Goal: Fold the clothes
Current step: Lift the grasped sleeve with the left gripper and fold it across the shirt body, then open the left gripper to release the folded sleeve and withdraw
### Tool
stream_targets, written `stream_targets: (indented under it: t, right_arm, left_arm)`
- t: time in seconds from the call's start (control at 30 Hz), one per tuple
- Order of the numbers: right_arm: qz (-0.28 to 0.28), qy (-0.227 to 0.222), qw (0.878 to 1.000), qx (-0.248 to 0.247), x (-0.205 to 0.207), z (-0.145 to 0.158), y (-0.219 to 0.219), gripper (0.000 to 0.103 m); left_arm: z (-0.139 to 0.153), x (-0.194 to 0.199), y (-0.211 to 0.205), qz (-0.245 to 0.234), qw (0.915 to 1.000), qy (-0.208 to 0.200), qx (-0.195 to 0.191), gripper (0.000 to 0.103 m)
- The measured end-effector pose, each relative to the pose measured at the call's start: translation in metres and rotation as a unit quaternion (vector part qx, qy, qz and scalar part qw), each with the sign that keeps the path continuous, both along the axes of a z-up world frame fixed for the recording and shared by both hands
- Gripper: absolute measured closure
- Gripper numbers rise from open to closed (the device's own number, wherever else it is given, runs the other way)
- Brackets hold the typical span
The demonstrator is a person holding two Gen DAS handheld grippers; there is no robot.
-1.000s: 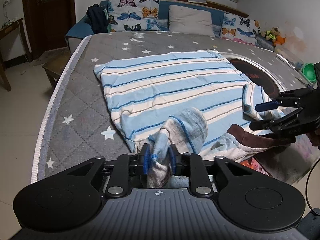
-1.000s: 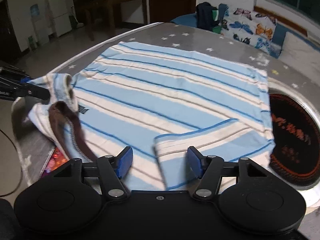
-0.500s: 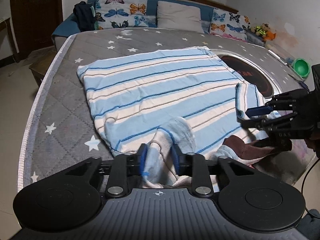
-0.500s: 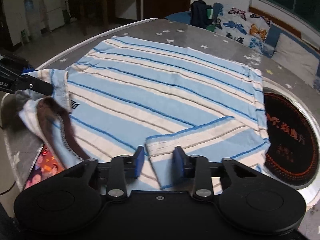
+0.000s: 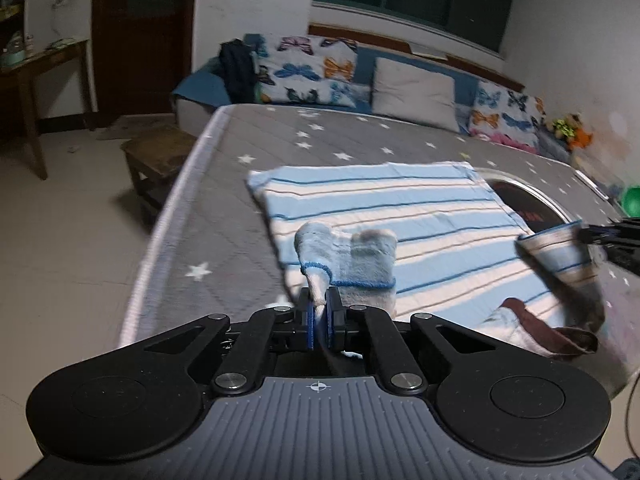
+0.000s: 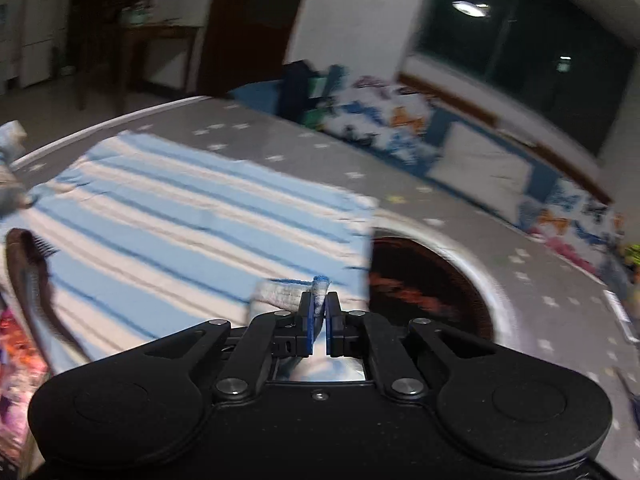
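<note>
the striped shirt [image 5: 384, 216] lay spread on the bed [image 5: 224, 184], its body stretching away ahead of both grippers. the left gripper [image 5: 319, 320] was clamped on one near sleeve, the right gripper [image 6: 319, 314] on the other — each lifted. blue-and-cream stripes, brown collar [image 5: 548, 332] nearest; both views blurred.

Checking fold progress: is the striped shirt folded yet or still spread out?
Mostly spread: the striped shirt lies flat on the mattress, only its near end lifted, pinched by the left gripper and right gripper.
</note>
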State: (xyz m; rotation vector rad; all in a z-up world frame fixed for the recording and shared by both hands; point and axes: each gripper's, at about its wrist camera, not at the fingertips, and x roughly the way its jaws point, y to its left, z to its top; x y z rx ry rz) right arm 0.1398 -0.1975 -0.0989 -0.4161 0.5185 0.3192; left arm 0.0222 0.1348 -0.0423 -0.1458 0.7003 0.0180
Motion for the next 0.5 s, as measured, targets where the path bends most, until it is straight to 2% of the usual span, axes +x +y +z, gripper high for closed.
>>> stream_targets:
  t: [0.1, 0.2, 0.4, 0.47, 0.5]
  right_arm:
    - [-0.048, -0.01, 0.999, -0.01, -0.003, 0.0, -0.025, 0.097]
    - [-0.086, 0.006, 0.996, -0.015, -0.005, -0.012, -0.047, 0.097]
    - [-0.105, 0.042, 0.993, 0.022, -0.009, -0.026, -0.063, 0.096]
    - [-0.11, 0.054, 0.992, 0.036, -0.01, -0.03, -0.067, 0.093]
    - [-0.112, 0.06, 0.991, 0.043, -0.011, -0.032, -0.07, 0.087]
  left_arm:
    - [-0.002, -0.007, 0.007, 0.014, 0.9999, 0.006, -0.006, 0.097]
    - [-0.01, -0.009, 0.01, 0.02, 0.9996, 0.018, -0.01, 0.097]
    - [-0.024, -0.007, 0.009, 0.024, 0.9981, 0.045, -0.034, 0.095]
    - [-0.024, -0.006, 0.006, 0.025, 0.9982, 0.045, -0.03, 0.095]
    - [-0.024, -0.006, 0.005, 0.023, 0.9982, 0.046, -0.031, 0.093]
